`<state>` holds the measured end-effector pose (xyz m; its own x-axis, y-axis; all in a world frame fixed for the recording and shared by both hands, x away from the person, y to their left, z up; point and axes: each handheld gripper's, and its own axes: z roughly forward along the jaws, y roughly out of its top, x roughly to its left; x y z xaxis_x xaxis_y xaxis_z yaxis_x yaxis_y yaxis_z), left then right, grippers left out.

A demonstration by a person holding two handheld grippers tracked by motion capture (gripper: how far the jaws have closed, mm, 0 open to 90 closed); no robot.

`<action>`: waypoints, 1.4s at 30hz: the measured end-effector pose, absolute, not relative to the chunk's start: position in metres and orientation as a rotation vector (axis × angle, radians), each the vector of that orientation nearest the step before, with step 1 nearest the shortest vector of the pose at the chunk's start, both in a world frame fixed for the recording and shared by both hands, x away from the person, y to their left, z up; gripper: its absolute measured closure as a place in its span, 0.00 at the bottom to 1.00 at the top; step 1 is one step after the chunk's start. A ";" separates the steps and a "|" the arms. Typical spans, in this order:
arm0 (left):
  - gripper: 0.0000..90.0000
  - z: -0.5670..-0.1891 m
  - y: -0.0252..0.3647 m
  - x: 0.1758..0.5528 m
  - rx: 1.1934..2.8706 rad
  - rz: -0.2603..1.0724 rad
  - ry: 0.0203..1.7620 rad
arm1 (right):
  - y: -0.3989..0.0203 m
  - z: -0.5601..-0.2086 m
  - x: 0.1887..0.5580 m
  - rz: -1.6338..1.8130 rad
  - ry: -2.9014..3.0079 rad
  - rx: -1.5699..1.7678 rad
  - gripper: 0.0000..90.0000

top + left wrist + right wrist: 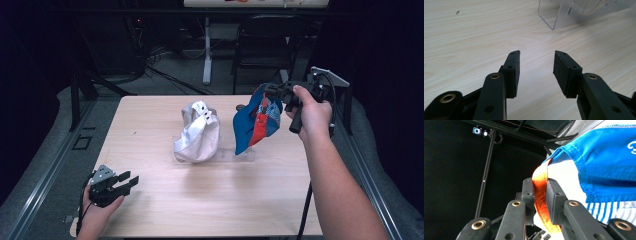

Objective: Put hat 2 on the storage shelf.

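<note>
A blue, orange-trimmed cap (pixel 254 125) hangs clamped in the right gripper (pixel 274 92) above the table's (pixel 210 200) far right, while the left gripper (pixel 127 181) rests wide open near the bare front-left edge.

I count two caps: one blue and orange cap (pixel 255 122) at my two o'clock, one white cap (pixel 197 135) at twelve. One clear stand (pixel 240 154). One table (pixel 200 200).

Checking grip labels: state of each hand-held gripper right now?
Left hand-held gripper: open, empty, low over the table.
Right hand-held gripper: shut on the blue cap's orange strap, cap lifted.
</note>
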<state>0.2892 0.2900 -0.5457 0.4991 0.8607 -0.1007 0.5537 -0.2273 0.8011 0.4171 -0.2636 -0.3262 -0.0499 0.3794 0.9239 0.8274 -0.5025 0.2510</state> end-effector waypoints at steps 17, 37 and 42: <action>0.63 -0.546 0.288 0.292 1.907 0.470 1.175 | -0.244 -0.347 0.422 -1.493 -1.327 -1.840 0.87; 0.63 -0.545 0.286 0.294 1.911 0.470 1.155 | -0.240 -0.378 0.419 -1.440 -1.330 -1.870 0.86; 0.63 -0.544 0.286 0.294 1.918 0.466 1.153 | -0.242 -0.379 0.419 -1.431 -1.350 -1.875 0.86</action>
